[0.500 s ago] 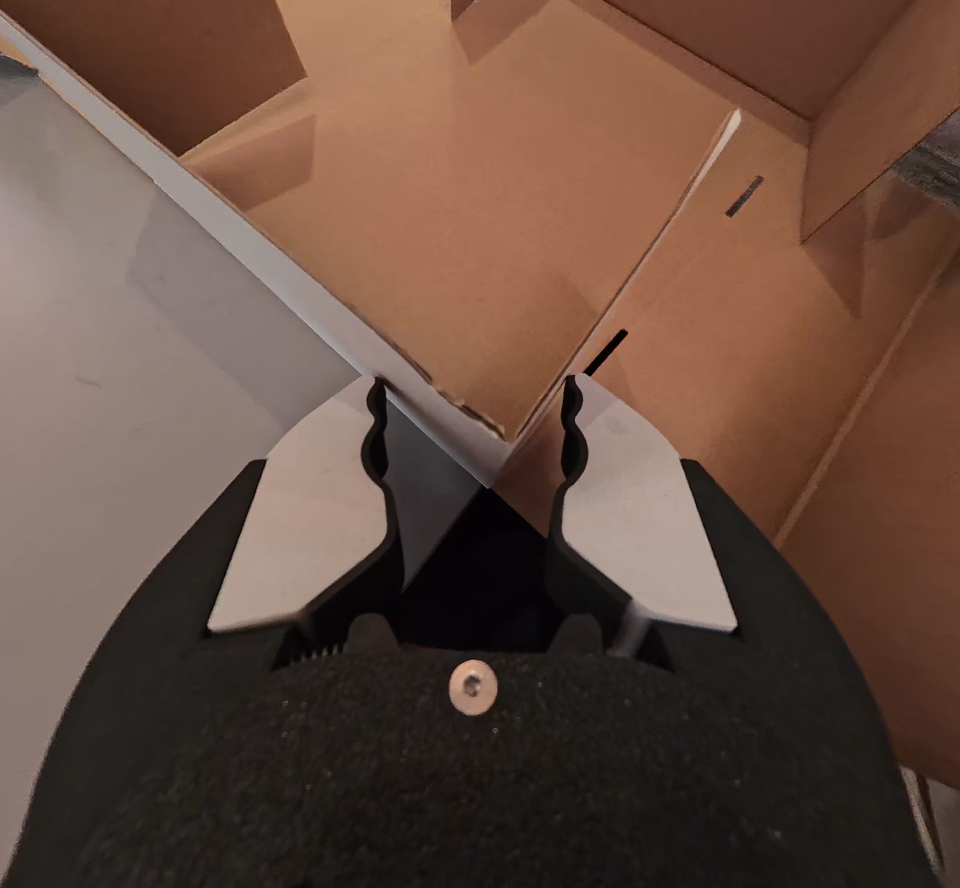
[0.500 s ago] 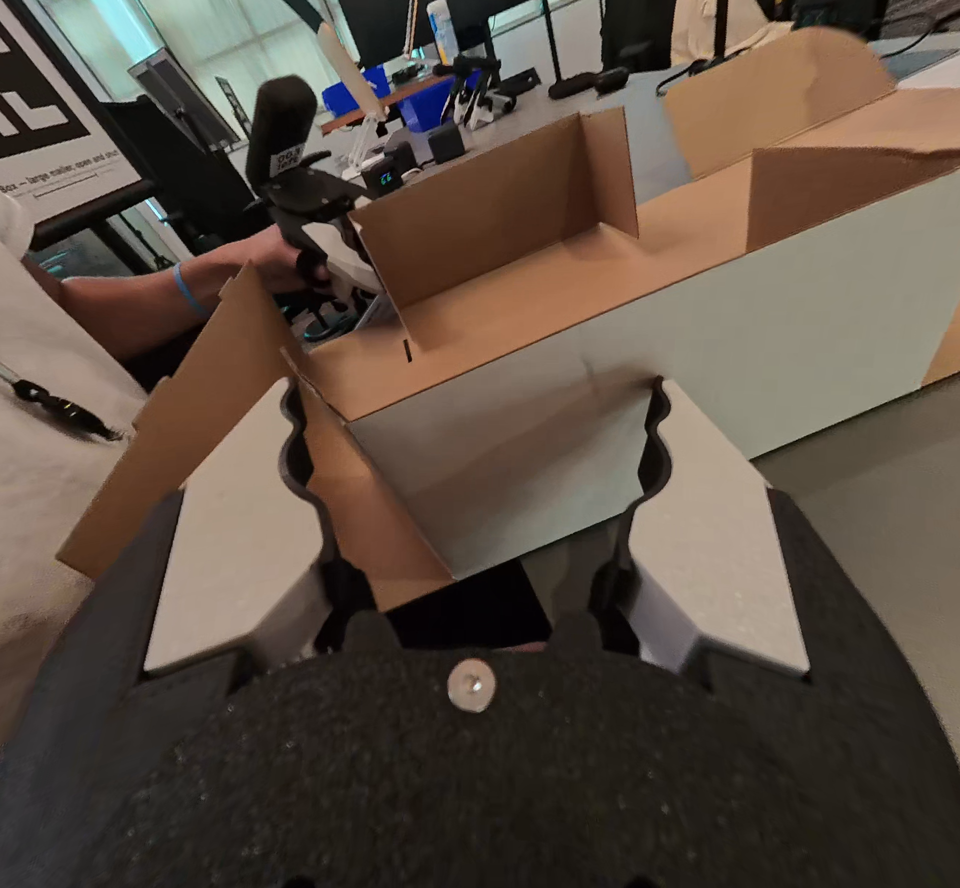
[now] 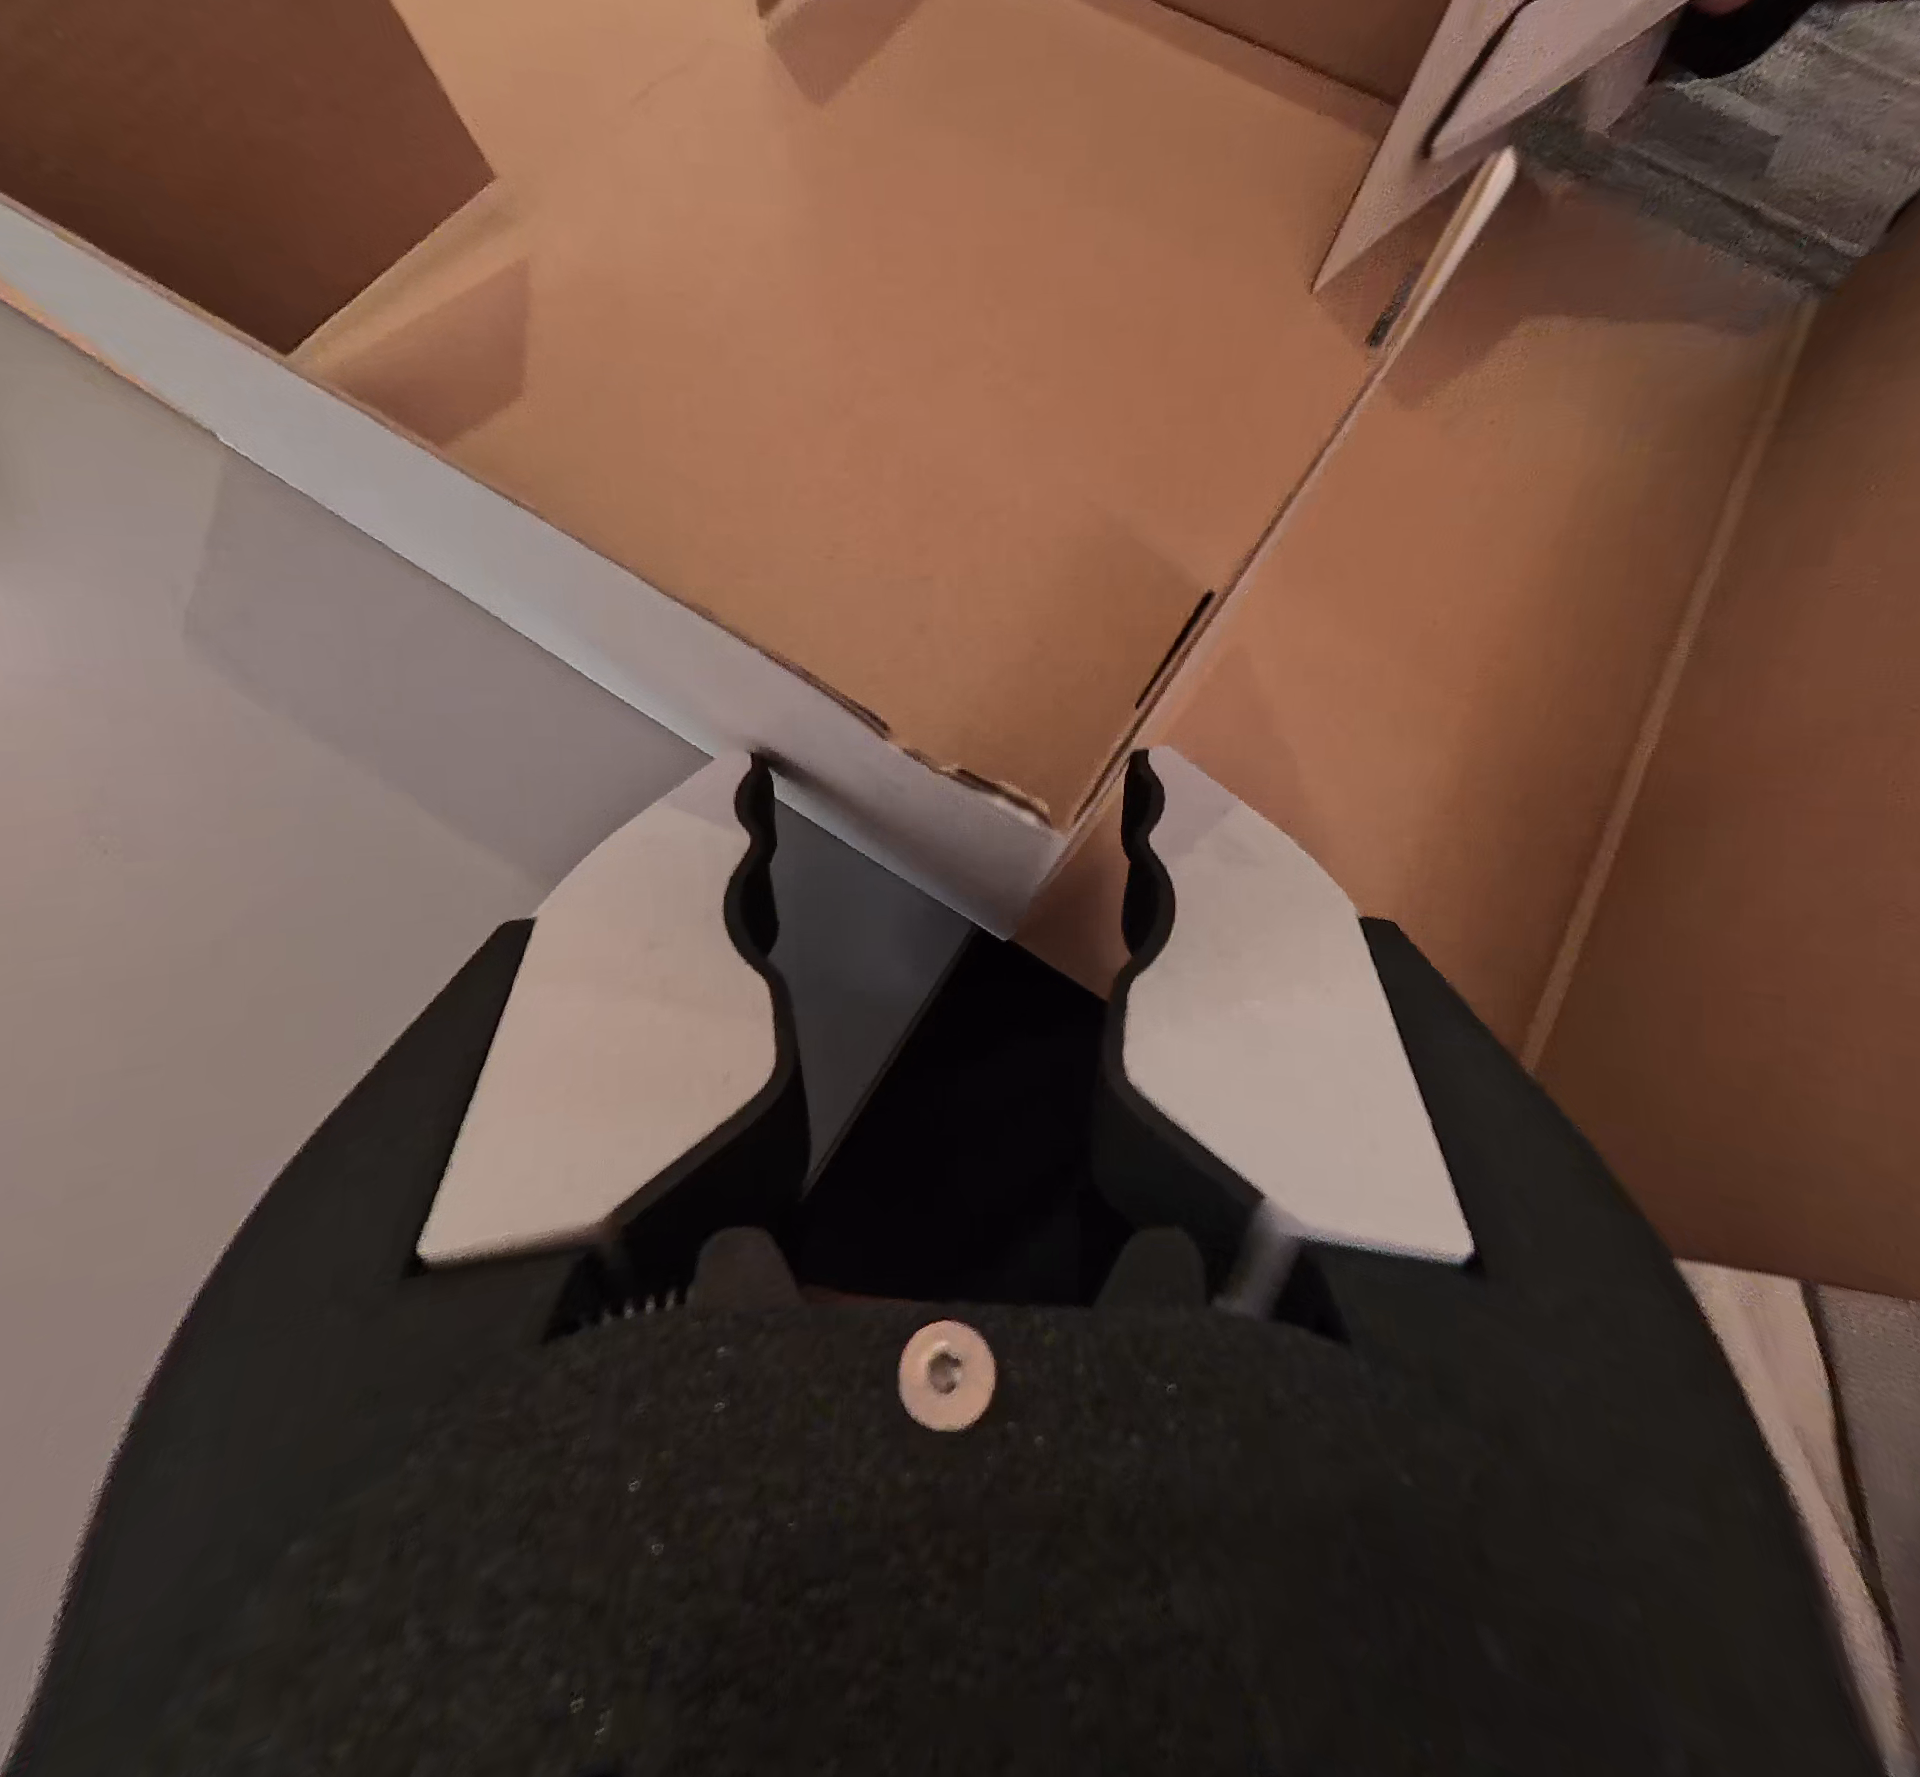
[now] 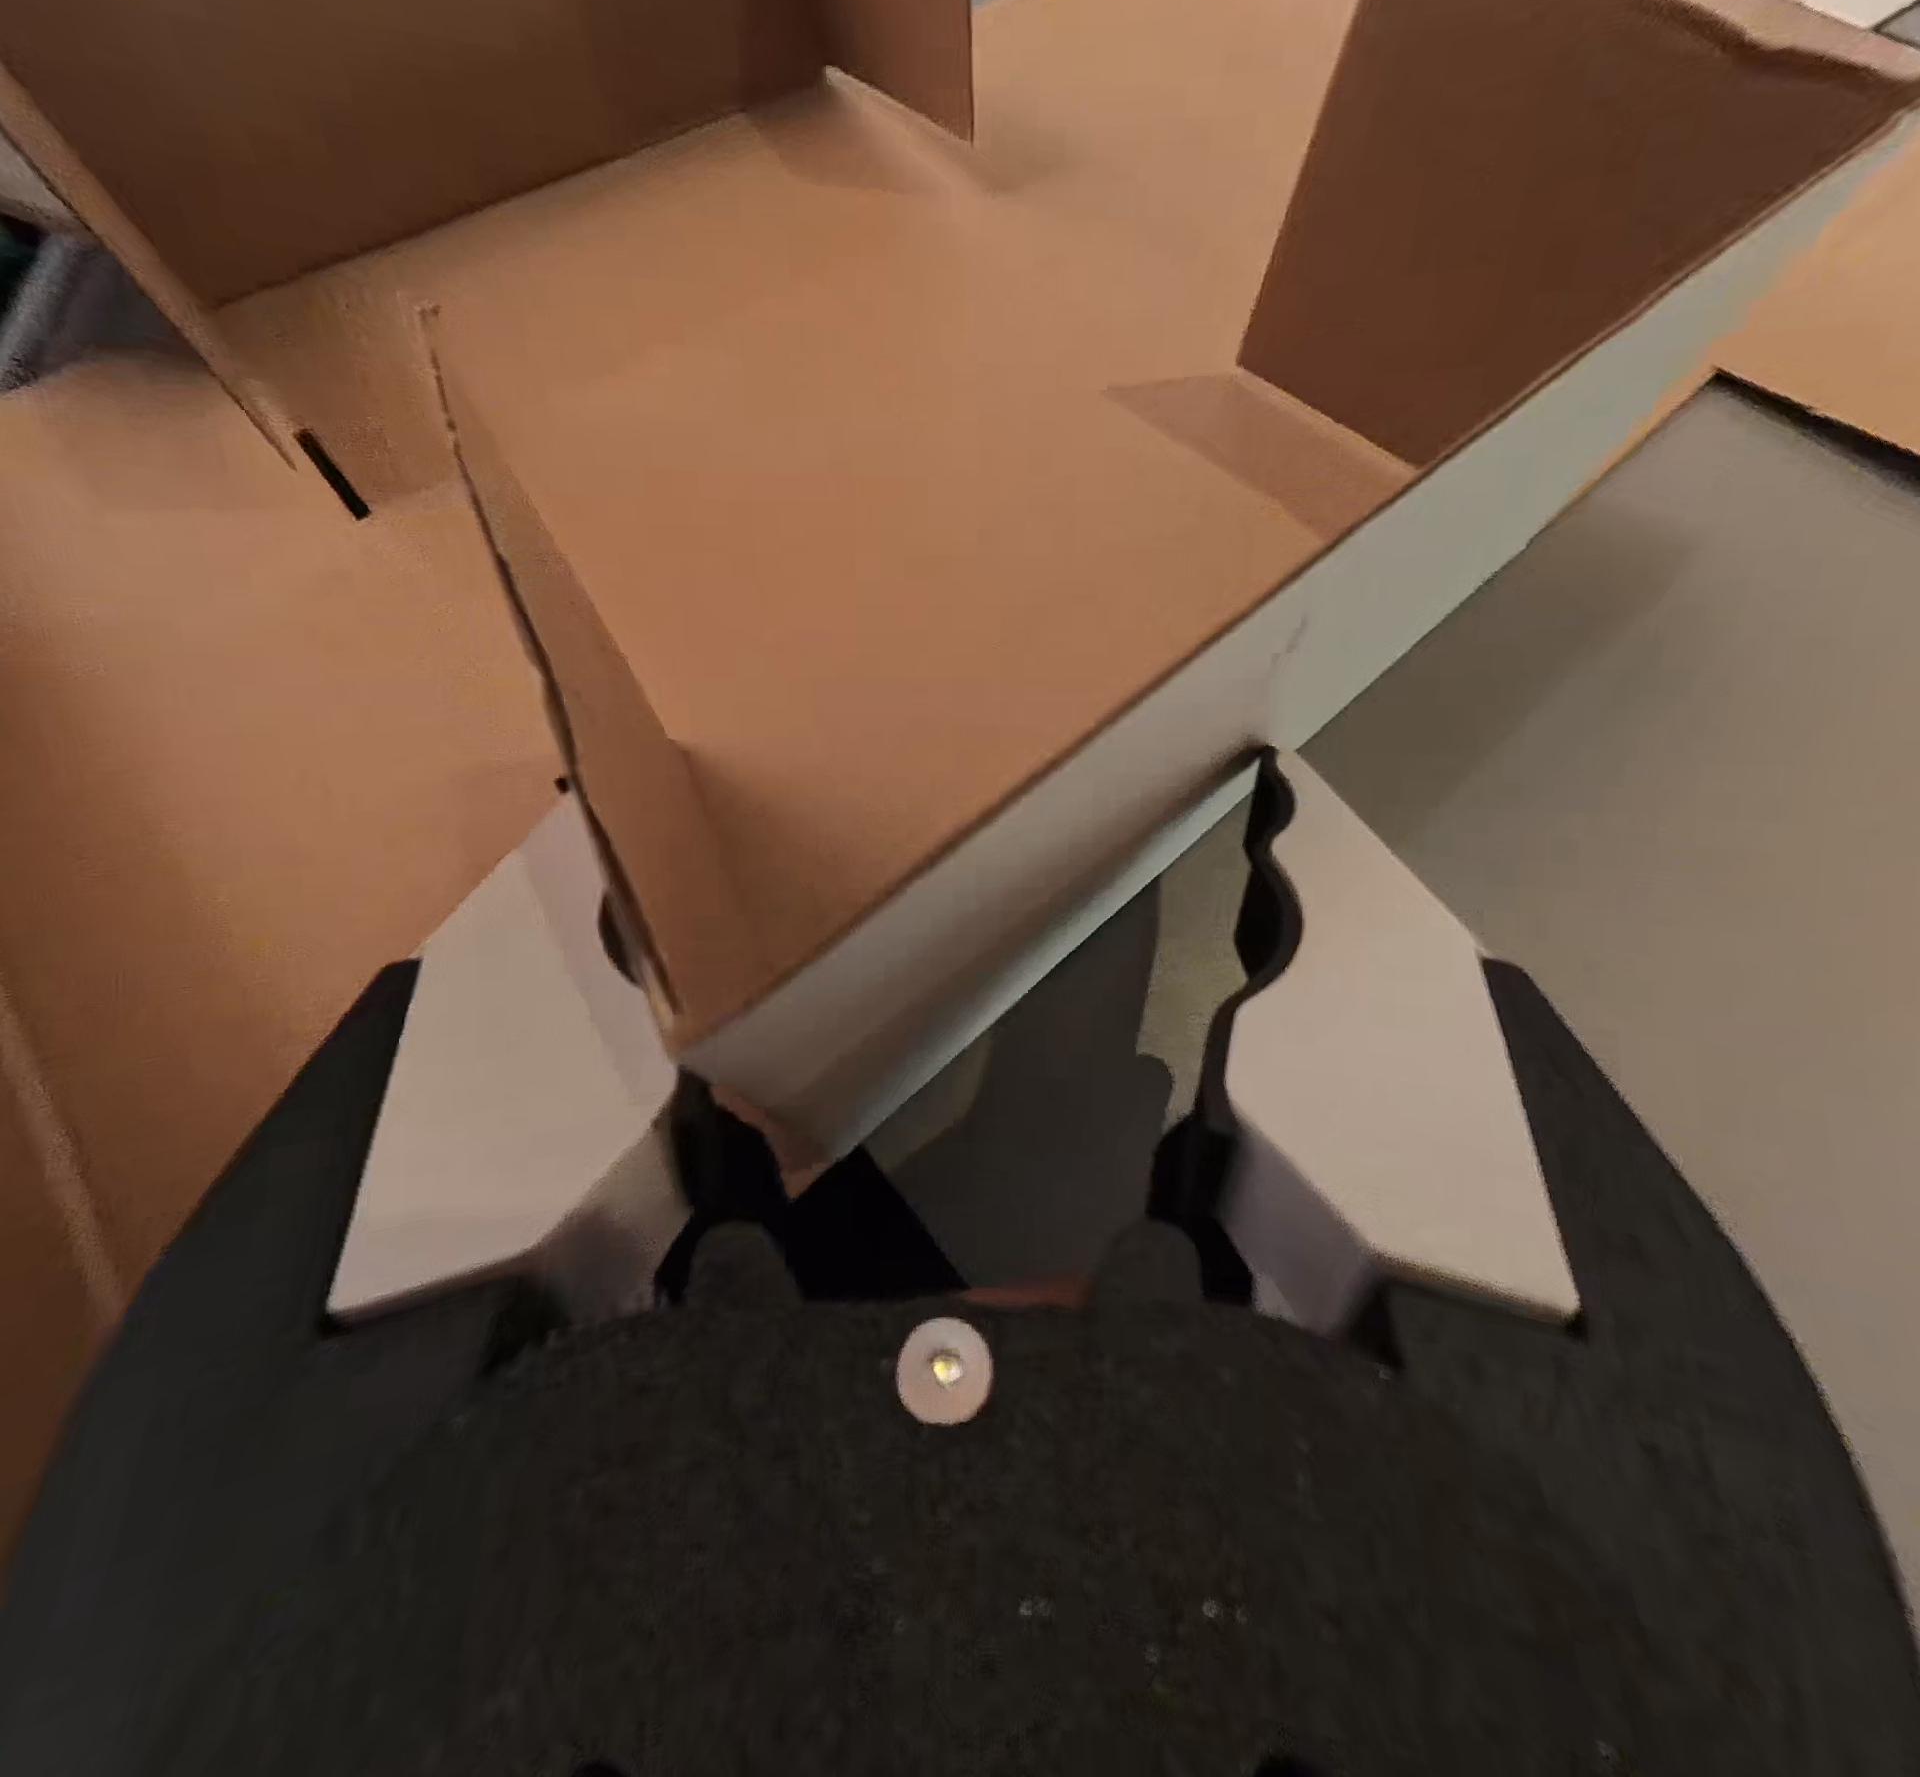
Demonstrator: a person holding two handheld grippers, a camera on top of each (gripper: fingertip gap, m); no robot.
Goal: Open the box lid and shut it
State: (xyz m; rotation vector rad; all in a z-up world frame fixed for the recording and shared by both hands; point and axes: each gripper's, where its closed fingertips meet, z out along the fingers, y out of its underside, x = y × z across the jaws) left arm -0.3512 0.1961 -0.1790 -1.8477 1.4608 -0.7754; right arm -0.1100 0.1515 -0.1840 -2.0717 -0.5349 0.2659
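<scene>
Lying open on the grey surface (image 3: 208,792), the box (image 4: 883,501) shows its brown inside, its lid (image 3: 1714,792) folded out flat beside it. Both the left claw (image 3: 940,771) and the right claw (image 4: 935,886) are spread wide, each around a corner of the white front wall.

The box (image 4: 883,522) is matt brown cardboard inside, smooth white outside; the gripper bodies look grainy black, with smooth pale fingers (image 3: 623,1052).

no readable text, labels, brands or numbers on plain cardboard box (image 3: 883,439) or elsewhere
</scene>
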